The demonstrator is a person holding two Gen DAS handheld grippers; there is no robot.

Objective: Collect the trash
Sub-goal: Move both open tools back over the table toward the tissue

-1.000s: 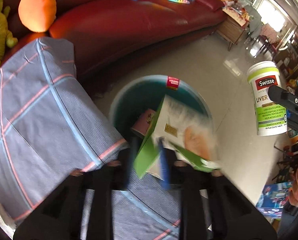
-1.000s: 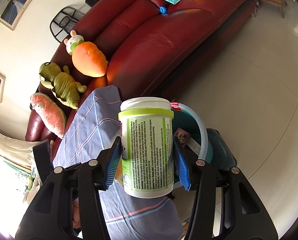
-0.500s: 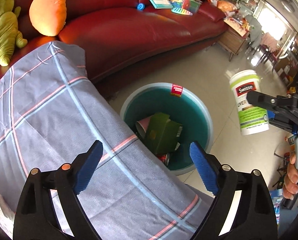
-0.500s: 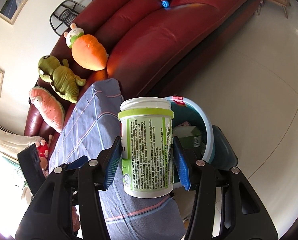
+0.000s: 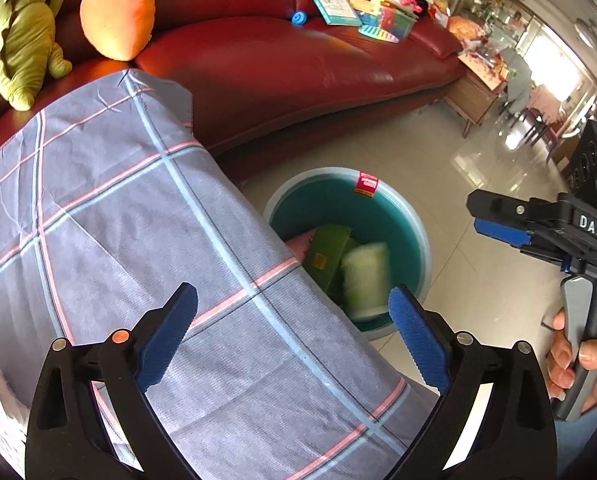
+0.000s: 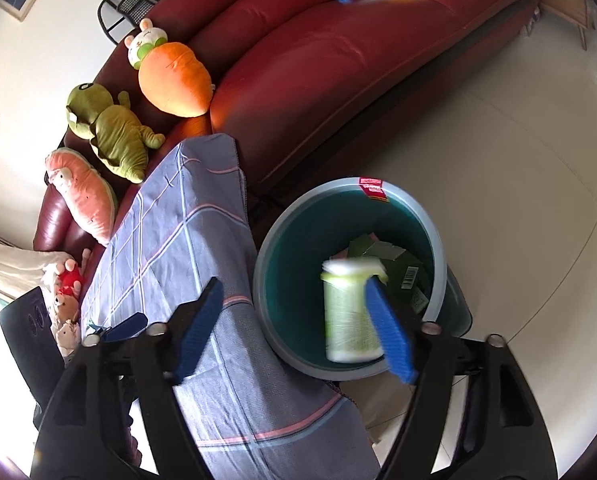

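The blurred supplement bottle (image 6: pixel 351 314) stands upright, long axis vertical, inside the teal bin's rim (image 6: pixel 439 248). Both claws, right gripper (image 6: pixel 294 328) and left gripper (image 5: pixel 292 338), gape released, beside the plaid cloth's edge (image 5: pixel 282 248).

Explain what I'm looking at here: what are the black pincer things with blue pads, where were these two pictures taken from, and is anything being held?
There is no robot: a person holds a hand-operated gripper in each hand, each carrying a wide-angle camera looking along its two fingers. One picture is from the left gripper, the other from the right gripper. Both are open and hold nothing. The blurred white-and-green plastic jar is inside the round teal waste bin, seemingly falling. A dark green cardboard box lies in there too. Beside the bin are a table under a grey-blue checked cloth and a dark red leather sofa.
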